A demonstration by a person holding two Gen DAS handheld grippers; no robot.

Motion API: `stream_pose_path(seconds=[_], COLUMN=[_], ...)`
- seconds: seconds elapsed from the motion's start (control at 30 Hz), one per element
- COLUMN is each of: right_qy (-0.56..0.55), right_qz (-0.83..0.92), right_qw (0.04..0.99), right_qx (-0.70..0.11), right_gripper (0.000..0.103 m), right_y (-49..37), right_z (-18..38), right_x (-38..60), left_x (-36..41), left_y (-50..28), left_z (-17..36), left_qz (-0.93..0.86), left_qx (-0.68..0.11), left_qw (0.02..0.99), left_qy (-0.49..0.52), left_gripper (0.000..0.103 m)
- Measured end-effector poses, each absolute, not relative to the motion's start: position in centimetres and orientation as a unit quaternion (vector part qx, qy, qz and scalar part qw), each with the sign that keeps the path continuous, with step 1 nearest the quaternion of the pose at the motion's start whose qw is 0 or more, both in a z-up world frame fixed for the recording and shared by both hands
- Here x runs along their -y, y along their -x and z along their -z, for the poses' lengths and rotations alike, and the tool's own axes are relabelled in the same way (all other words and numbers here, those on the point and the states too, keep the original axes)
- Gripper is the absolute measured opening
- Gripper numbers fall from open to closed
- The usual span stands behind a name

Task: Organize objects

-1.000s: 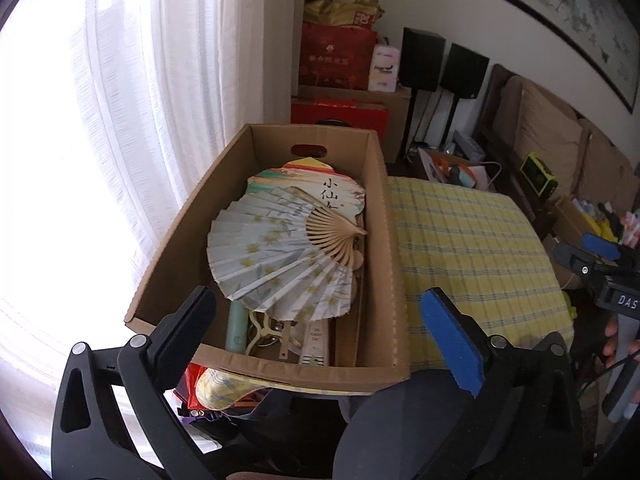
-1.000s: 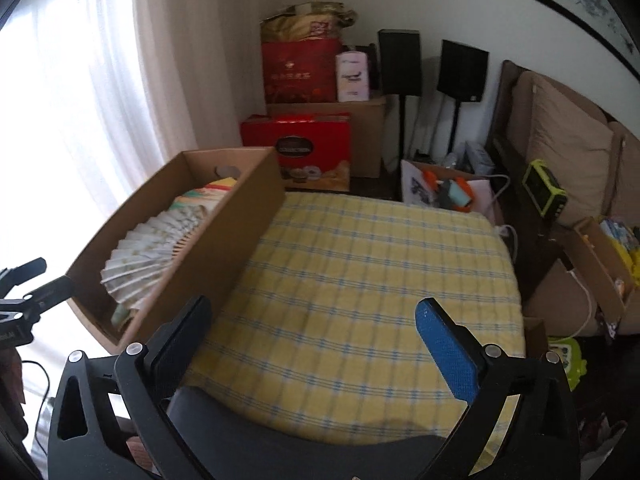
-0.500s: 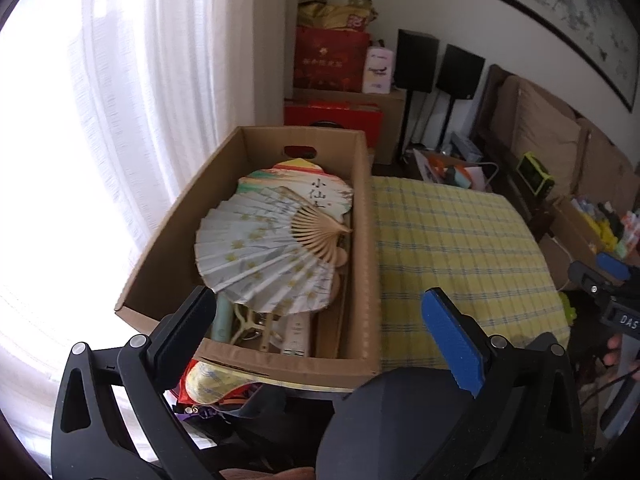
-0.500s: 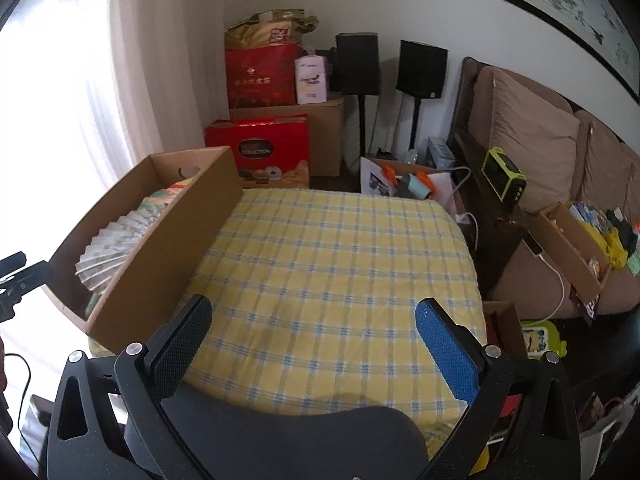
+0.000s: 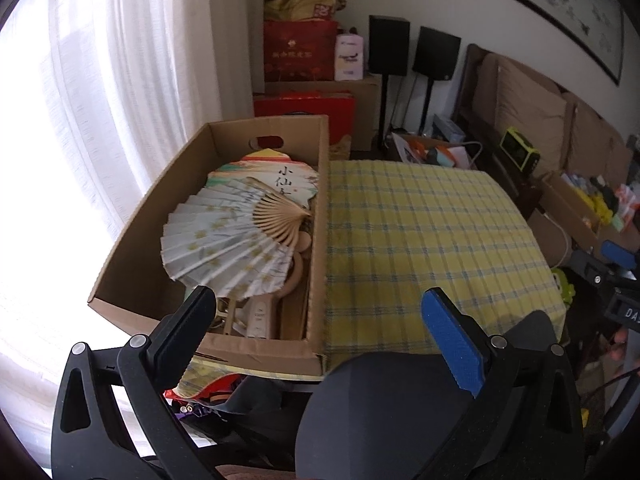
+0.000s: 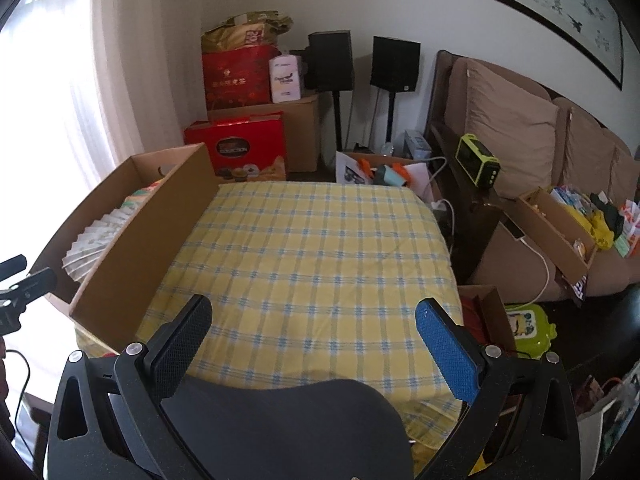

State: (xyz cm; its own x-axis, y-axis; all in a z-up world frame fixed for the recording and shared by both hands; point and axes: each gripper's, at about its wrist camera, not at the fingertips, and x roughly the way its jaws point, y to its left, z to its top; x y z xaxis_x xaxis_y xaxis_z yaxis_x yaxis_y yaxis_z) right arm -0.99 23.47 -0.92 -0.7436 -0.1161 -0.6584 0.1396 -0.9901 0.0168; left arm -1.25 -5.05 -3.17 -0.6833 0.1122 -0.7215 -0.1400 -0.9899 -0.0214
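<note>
So both grippers are just hanging in the air with nothing in them. The left gripper has its 2 fingers spread wide, and it sits over the near end of the cardboard box. The right gripper is spread wide too, over the near edge of the table with the yellow checked cloth.

The box sits on the left side of the table, along the edge next to the white curtain. In the left wrist view you look straight down into it: an opened folding fan with a pale floral print and wooden ribs lies on top, overlapping a round paper fan with black Chinese characters on it, which sits toward the far end by the handle cutout. Under the folding fan, at the near end, there's a white remote-looking thing and some wooden bits I can't really make out.

From the right wrist view the box is seen side-on, with only the edge of the folding fan peeking over the wall.

Background is a brown sofa, 2 black speakers on stands, and red gift boxes stacked in the corner.
</note>
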Motion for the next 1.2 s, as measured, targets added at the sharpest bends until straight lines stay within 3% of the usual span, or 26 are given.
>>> stream_pose_path(seconds=[1.2], right_qy=[-0.347], right_qz=[0.935], right_qw=[0.069], right_qx=[-0.024], right_gripper=[0.103], right_y=[-1.1], right_z=[1.2], right_x=[-22.6], left_x=[1.7], left_y=[-1.0], left_z=[3.0], left_qz=[-0.925], left_qx=[-0.046], left_qw=[0.051], left_qy=[0.373], left_gripper=[0.103])
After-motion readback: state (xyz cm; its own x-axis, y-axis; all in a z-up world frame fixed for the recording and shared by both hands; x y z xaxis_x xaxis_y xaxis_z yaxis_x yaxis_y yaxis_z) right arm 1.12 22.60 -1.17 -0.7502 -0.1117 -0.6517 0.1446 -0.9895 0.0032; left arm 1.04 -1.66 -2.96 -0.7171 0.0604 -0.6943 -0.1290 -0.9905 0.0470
